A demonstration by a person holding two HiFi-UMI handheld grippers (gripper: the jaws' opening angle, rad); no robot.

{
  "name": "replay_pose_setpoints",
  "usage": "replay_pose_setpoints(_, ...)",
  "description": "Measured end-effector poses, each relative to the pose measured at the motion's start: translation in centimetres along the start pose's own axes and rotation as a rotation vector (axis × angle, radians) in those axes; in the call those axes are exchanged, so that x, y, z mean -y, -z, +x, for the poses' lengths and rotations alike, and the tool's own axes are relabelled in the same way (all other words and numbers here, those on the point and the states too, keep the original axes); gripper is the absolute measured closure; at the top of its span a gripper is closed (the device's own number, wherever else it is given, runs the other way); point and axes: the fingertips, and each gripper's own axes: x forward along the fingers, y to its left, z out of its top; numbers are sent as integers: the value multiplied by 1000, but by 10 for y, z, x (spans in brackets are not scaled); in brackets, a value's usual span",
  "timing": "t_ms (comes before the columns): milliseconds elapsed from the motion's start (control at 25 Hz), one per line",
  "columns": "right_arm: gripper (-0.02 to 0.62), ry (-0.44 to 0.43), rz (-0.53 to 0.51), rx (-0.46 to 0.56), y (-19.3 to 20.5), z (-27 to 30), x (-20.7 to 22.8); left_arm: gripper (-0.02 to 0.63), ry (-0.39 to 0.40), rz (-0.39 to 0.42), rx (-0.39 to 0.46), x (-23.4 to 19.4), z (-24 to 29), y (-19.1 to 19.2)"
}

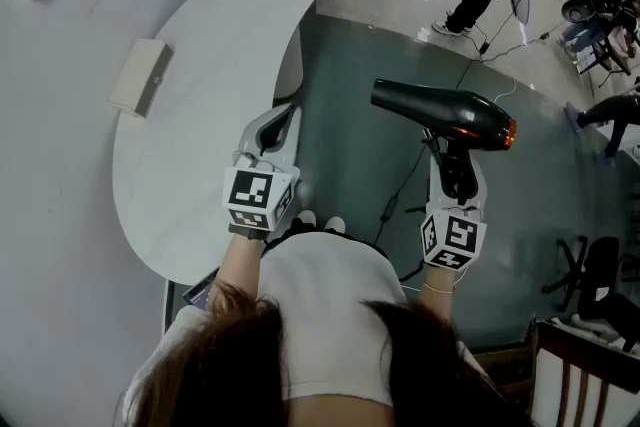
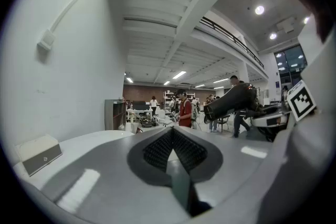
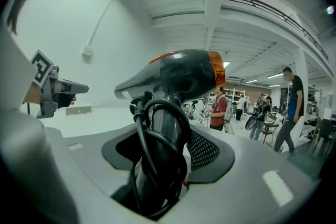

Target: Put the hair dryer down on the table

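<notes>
- Grey floor (image 1: 340,95), not the table (image 1: 200,45), lies under the dryer (image 1: 445,113), so I judge the task barely begun.
- White and curved, the table stands at the left with most of its top bare, so there is plenty of room to land.
- Black with an orange band at the back, the dryer hangs in the air to the right of the table, with its nozzle pointing towards it.
- Right gripper (image 1: 458,177) is clamped on the dryer's handle.
- Left gripper (image 1: 275,127) has its jaws together on nothing, at the table's near edge.
- Pale box (image 1: 140,77) lies on the table's far side, well apart from the dryer.
- Cord (image 1: 400,190) loops round the handle and trails down.
- Left to do, as I judge it: carry the dryer over the top, lower it and let go.
</notes>
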Motion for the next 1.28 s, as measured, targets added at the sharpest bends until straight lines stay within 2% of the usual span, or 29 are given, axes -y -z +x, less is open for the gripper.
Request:
replay_pose_setpoints(600,359,-1,84,-21,17,0,36,549,-22,-2,-12,17,12,4)
replay_pose_setpoints(1000,359,-26,60,-22,-1,106,35,549,-49,-17,-4,-41,94,3)
replay_pose_setpoints(1280,359,-29,70,-8,-25,186,37,549,-62,-6,12,-88,164,-18)
